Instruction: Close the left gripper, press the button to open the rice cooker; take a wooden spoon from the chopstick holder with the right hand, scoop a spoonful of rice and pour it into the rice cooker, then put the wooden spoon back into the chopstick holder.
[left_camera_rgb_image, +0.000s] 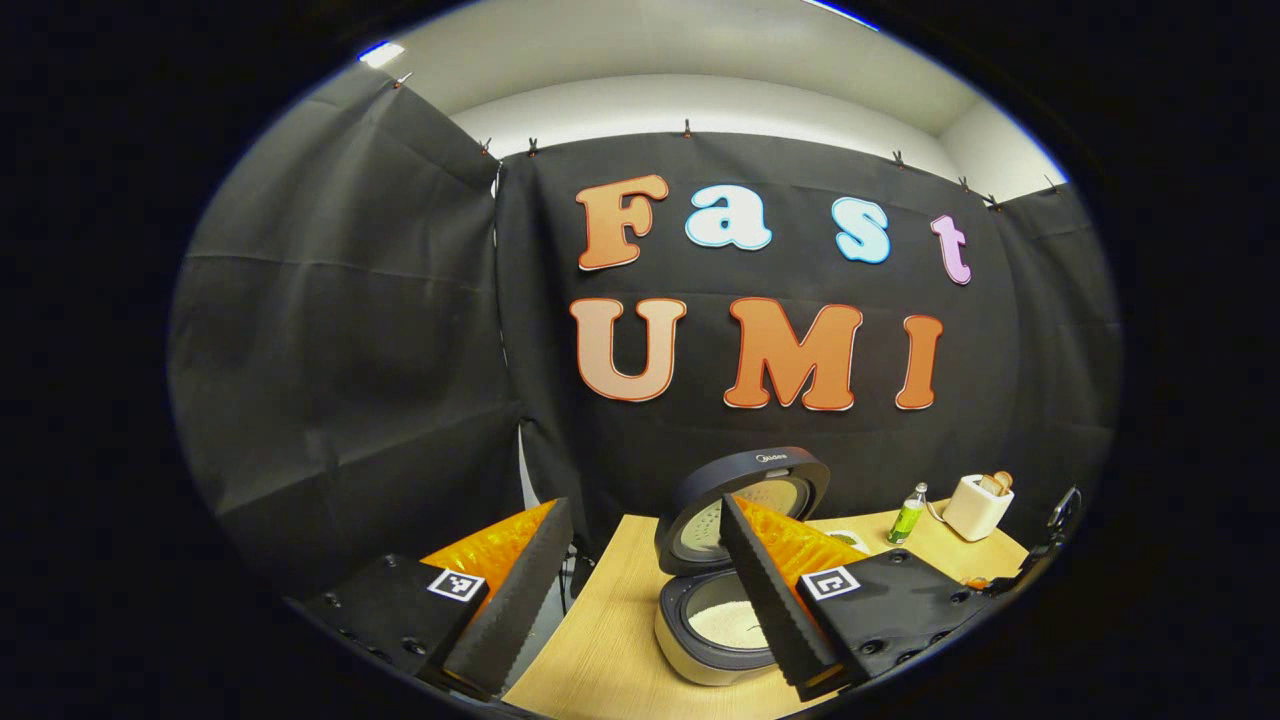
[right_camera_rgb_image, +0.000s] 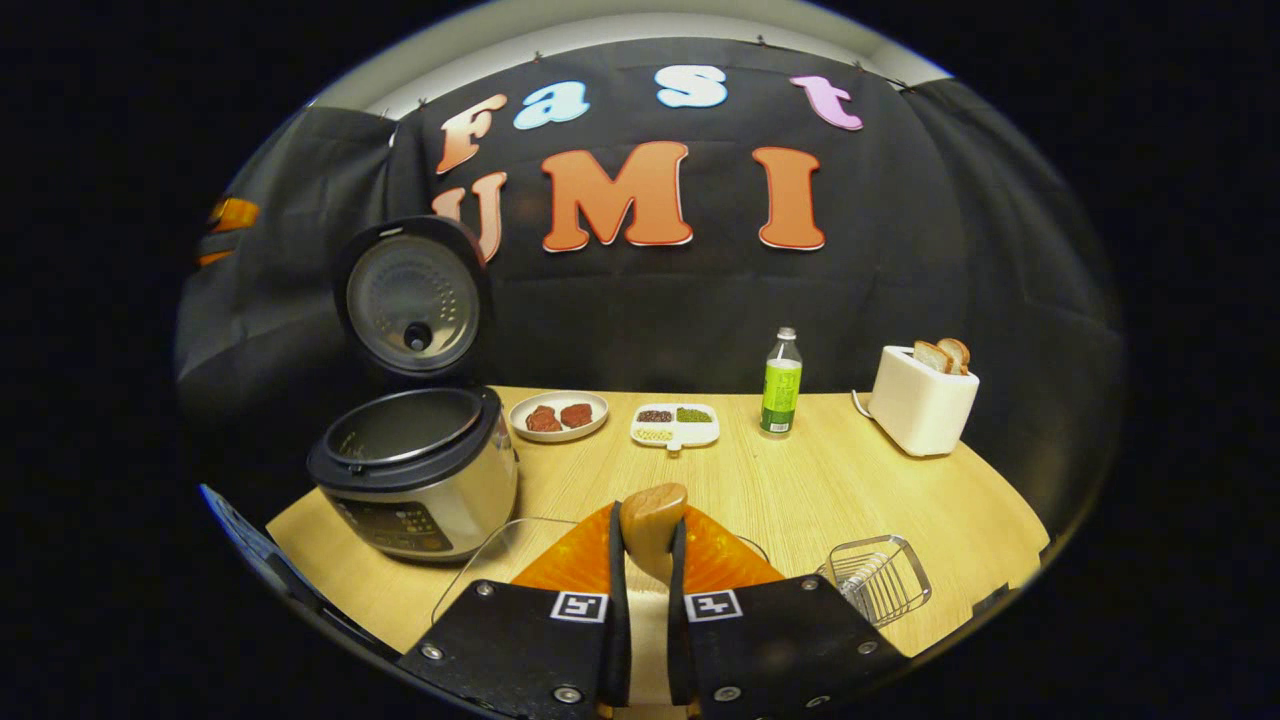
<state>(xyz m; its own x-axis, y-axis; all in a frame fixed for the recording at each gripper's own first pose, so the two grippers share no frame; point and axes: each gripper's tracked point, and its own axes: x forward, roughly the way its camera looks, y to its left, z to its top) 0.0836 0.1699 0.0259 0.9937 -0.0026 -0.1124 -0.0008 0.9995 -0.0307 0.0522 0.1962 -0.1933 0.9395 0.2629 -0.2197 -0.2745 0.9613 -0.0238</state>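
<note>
The rice cooker (right_camera_rgb_image: 415, 470) stands open at the table's left, its lid (right_camera_rgb_image: 412, 300) upright. In the left gripper view white rice lies in the cooker's pot (left_camera_rgb_image: 725, 625). My right gripper (right_camera_rgb_image: 648, 520) is shut on the wooden spoon (right_camera_rgb_image: 650, 535), whose rounded end sticks up between the fingers, above the table and right of the cooker. The wire chopstick holder (right_camera_rgb_image: 880, 575) sits at the near right, beside the gripper. My left gripper (left_camera_rgb_image: 642, 505) is open, fingers wide apart, held left of and above the cooker with nothing between them.
A clear glass container (right_camera_rgb_image: 495, 560) lies under my right gripper. Along the back stand a plate of meat (right_camera_rgb_image: 558, 415), a divided dish (right_camera_rgb_image: 676, 424), a green bottle (right_camera_rgb_image: 781, 383) and a white toaster (right_camera_rgb_image: 922, 400) with bread. Bare table (right_camera_rgb_image: 800, 490) lies between.
</note>
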